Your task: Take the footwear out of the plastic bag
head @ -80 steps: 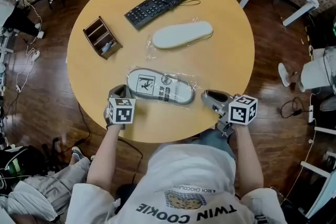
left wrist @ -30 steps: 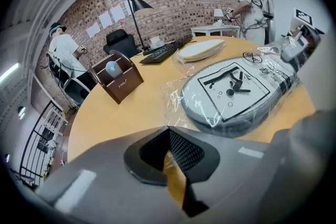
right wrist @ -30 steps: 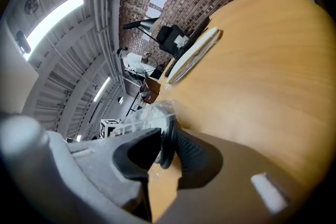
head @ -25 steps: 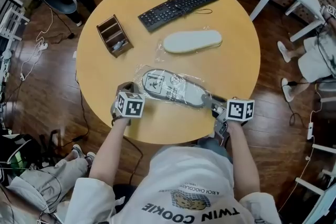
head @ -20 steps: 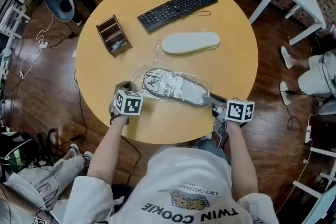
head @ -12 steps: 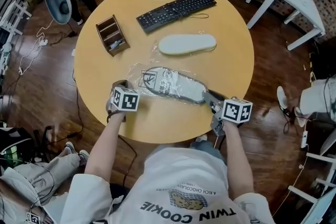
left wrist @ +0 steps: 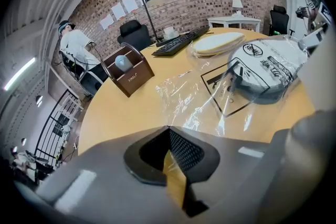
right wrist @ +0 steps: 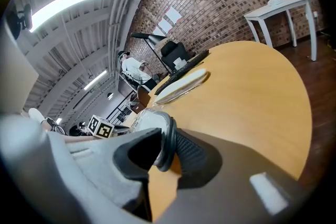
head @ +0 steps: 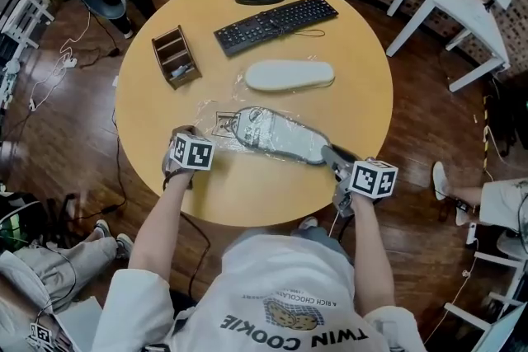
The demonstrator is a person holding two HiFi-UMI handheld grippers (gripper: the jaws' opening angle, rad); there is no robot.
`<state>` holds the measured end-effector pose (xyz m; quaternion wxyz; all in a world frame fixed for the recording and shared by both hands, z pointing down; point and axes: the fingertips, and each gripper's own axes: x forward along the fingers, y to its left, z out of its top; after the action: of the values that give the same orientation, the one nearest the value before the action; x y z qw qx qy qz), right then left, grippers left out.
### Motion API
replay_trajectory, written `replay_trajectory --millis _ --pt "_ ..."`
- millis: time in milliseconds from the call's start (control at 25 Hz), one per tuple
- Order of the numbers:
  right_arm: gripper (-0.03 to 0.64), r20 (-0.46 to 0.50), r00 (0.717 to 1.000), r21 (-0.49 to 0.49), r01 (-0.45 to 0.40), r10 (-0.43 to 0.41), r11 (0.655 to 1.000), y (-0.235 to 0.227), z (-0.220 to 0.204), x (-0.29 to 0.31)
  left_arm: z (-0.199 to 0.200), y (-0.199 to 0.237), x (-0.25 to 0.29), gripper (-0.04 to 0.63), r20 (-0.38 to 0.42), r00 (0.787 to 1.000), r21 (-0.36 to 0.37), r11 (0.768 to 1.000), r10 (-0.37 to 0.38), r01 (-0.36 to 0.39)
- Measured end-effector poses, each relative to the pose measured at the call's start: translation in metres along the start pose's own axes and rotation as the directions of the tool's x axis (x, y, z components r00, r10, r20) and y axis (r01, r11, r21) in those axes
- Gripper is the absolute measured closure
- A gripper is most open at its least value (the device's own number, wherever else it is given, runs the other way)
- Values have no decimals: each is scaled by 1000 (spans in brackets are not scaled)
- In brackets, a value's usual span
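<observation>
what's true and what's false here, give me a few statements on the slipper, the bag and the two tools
1. The right tool grips the slipper by its rim. True.
2. The left tool is open and holds nothing. False: it is shut on the plastic bag.
3. A second slipper lies between the keyboard and the gripped one. True.
4. The wooden organizer sits on the floor. False: it stands on the round table.
</observation>
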<state>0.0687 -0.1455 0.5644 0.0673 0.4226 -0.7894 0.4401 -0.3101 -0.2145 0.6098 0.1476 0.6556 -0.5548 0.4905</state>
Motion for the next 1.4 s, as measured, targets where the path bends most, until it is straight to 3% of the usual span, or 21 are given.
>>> replay_trajectory --millis 240,440,680,1000,1400 --pt "534 -8 1000 3 -5 5 1000 -1 -1 -1 5 -3 -2 589 5 1000 11 1000 15 -15" --pt "534 -3 1000 1 6 -6 1000 1 -1 -1 33 -19 -29 589 138 990 -48 998 -25 32" --pt "532 -10 1000 16 2 -2 1000 -2 -6 0 60 -75 -58 588 243 960 16 990 -140 140" --pt "532 -12 1000 0 3 -3 1000 -2 -5 1 51 -111 -45 588 184 963 74 980 -196 185" --pt "534 -5 1000 -45 18 -18 999 -2 -1 2 46 -120 -26 589 107 980 94 983 -169 159"
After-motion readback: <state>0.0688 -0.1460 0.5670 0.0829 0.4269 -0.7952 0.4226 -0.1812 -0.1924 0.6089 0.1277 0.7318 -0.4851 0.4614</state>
